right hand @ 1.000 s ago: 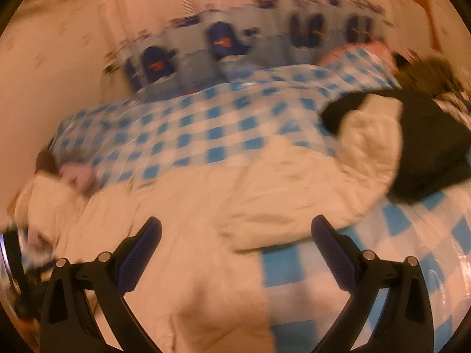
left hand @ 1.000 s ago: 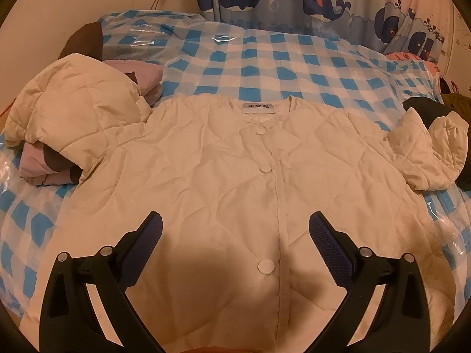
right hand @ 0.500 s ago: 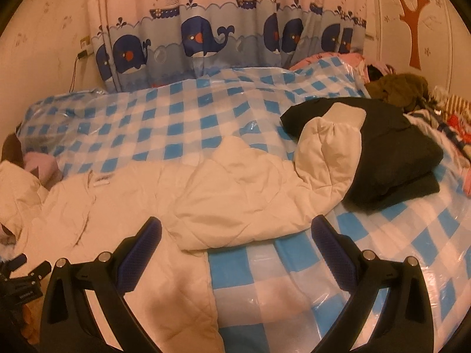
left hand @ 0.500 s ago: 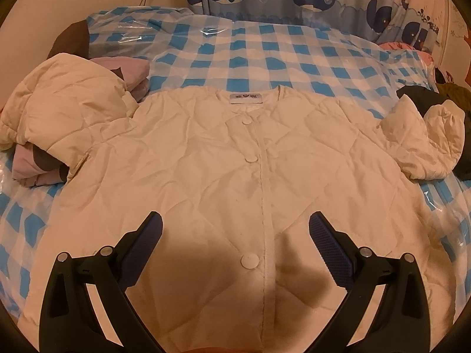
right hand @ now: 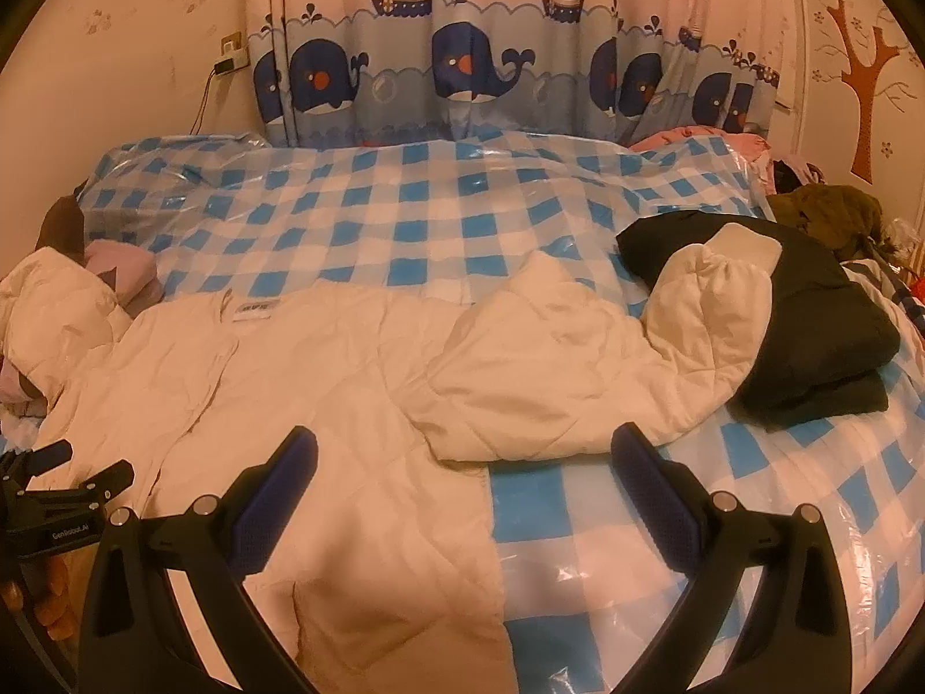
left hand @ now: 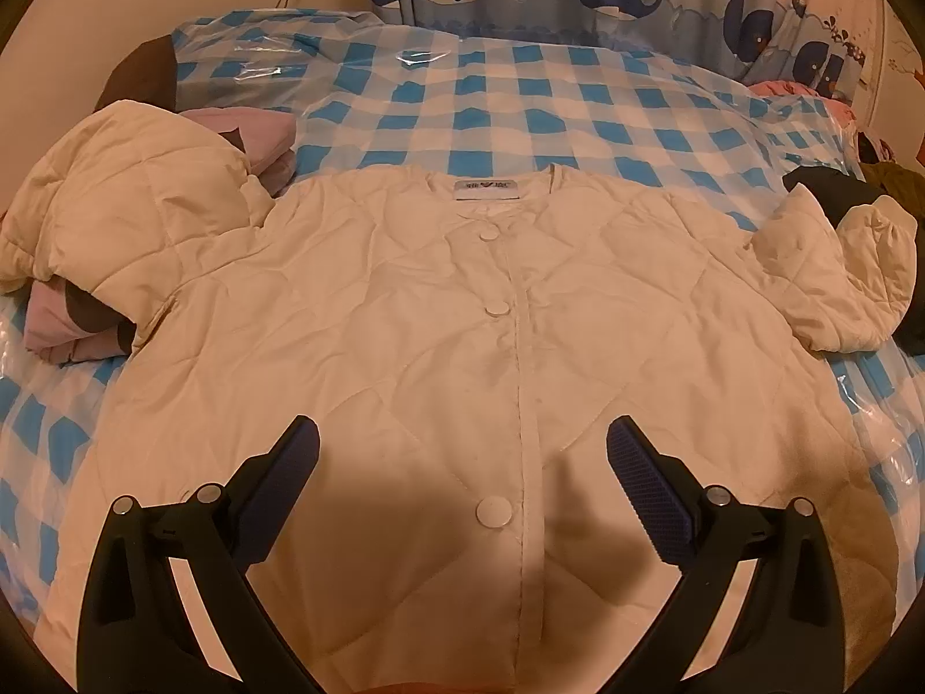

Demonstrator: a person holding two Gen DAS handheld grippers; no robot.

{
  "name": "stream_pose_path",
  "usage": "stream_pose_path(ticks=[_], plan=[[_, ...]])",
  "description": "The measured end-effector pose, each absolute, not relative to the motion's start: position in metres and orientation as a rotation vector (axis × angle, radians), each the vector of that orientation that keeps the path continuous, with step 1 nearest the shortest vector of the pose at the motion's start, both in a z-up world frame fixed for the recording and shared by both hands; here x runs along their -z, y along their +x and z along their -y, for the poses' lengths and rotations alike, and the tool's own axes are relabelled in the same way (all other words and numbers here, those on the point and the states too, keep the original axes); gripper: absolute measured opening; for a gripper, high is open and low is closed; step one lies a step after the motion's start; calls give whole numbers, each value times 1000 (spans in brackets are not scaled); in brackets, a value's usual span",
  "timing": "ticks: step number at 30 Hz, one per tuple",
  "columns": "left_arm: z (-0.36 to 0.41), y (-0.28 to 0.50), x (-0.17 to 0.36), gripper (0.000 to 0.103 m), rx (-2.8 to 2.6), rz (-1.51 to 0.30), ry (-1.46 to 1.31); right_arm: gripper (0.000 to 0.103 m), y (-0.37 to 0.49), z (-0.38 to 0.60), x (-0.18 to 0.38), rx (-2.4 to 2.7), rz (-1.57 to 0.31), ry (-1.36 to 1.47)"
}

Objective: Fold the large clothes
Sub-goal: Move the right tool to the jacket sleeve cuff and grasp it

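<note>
We see the cream quilted jacket (left hand: 462,312) head-on from its hem, and obliquely from its right (right hand: 324,381).

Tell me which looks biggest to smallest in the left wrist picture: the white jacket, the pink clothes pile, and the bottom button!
1. white jacket, it fills most of the picture.
2. pink clothes pile, partly hidden under the jacket's sleeve, so its full size is unsure.
3. bottom button, tiny, though it is nearest the camera.
</note>
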State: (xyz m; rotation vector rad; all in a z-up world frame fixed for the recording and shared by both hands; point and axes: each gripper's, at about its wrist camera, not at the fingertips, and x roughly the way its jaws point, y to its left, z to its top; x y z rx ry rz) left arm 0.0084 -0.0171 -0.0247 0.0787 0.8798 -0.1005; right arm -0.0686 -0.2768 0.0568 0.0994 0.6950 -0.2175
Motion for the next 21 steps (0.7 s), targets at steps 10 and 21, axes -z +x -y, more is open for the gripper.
stream_pose_path(ticks=[10,21], plan=[[15,10,27,96,93,-888,78,97,-65,284,-58,211,-694,84],[6,16,30,96,101,-922,30,97,-46,514,-65,318,-633,470]])
